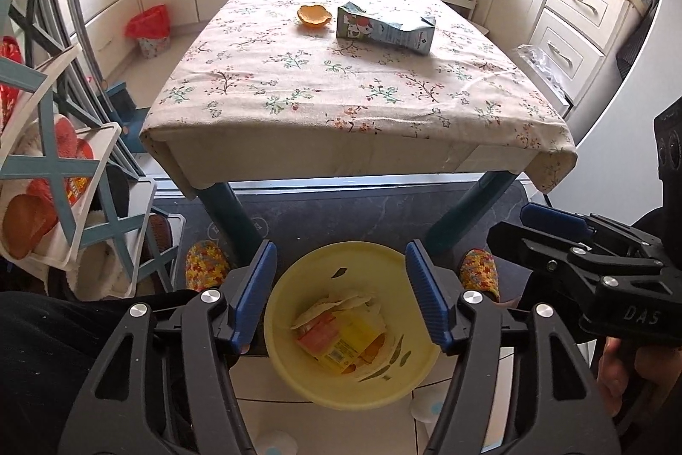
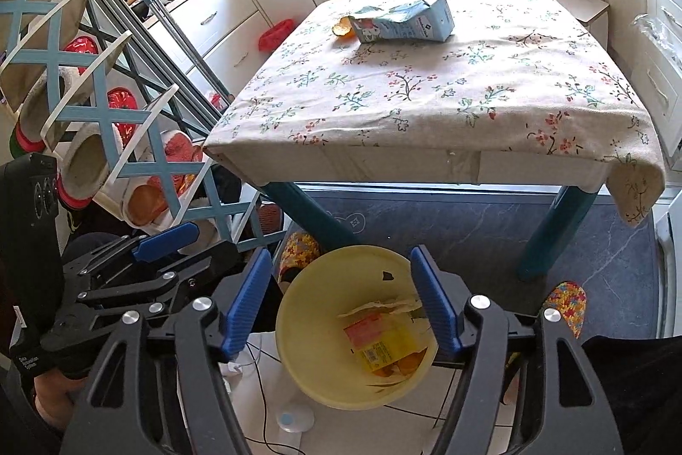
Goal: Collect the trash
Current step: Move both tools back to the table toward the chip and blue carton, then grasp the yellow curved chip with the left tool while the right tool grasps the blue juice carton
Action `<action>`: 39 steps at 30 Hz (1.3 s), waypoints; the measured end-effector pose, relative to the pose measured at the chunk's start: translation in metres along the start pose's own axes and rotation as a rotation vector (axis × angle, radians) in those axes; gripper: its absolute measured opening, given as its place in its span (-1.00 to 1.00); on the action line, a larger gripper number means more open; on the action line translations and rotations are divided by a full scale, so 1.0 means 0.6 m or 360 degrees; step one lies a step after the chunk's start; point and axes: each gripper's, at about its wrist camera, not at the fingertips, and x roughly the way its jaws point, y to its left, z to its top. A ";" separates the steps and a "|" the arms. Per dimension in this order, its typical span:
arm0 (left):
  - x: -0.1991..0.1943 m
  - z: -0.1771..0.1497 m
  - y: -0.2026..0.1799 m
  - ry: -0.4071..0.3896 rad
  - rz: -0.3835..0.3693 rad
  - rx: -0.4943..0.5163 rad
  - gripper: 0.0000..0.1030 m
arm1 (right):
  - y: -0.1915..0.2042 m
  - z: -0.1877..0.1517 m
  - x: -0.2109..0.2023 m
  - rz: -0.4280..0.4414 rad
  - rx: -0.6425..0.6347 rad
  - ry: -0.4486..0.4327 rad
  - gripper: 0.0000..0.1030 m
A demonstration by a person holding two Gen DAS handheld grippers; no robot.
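The left claw (image 1: pixel 341 299) sits at the bottom centre of the left wrist view, its blue-padded fingers (image 1: pixel 254 297) spread apart with nothing between them. Framed in the gap below is a round pale-yellow plastic bin (image 1: pixel 298 382) standing on the floor. Inside it lie a yellow and orange wrapper (image 1: pixel 341 344) and crumpled whitish paper scraps (image 1: pixel 336 305).

The right claw (image 2: pixel 343 301) fills the bottom centre of the right wrist view, likewise released, its pads clear of anything; the same bin shows beneath it. Each claw also appears at the edge of the other's view: the right claw at the lower right of the left wrist view, the left claw at the lower left of the right wrist view.

Beyond the bin, across the middle of both views, stands a small table (image 1: pixel 354 152) with teal legs, draped in a beige floral cloth. On its far part, in the upper centre of the left wrist view, lies a crushed blue-green milk carton (image 1: pixel 385 27) printed with a cow, on its side. Just left of it sits a piece of orange peel (image 1: pixel 314 15), cupped upward. In the right wrist view the carton partly hides the peel.

Two feet in multicoloured crocheted slippers (image 1: pixel 206 265) rest on the dark mat either side of the bin. A blue and white lattice shoe rack (image 1: pixel 55 173) holding slippers fills the left of both views.
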 end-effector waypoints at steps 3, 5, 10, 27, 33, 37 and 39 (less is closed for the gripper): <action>-0.003 0.002 0.001 -0.0016 0.0004 -0.0010 0.21 | -0.001 0.001 0.000 -0.0003 0.0000 -0.0006 0.32; -0.009 0.009 0.007 -0.0048 0.0003 -0.0027 0.22 | -0.002 0.008 -0.003 -0.0003 -0.0010 -0.0016 0.33; -0.026 0.049 0.033 -0.0166 0.0030 -0.0106 0.27 | 0.000 0.048 -0.021 -0.0040 -0.0086 -0.0097 0.38; 0.039 0.233 0.103 -0.0271 0.0047 -0.0251 0.34 | -0.027 0.237 0.021 -0.0216 -0.0331 -0.0168 0.52; 0.103 0.284 0.126 -0.0214 0.0019 -0.0355 0.34 | -0.036 0.293 0.080 -0.0269 -0.0368 -0.0138 0.56; 0.151 0.334 0.132 -0.0181 -0.0001 -0.0371 0.34 | -0.040 0.327 0.115 -0.0296 -0.0420 -0.0109 0.61; 0.174 0.359 0.132 -0.0168 -0.0013 -0.0358 0.34 | -0.041 0.345 0.140 -0.0300 -0.0460 -0.0070 0.66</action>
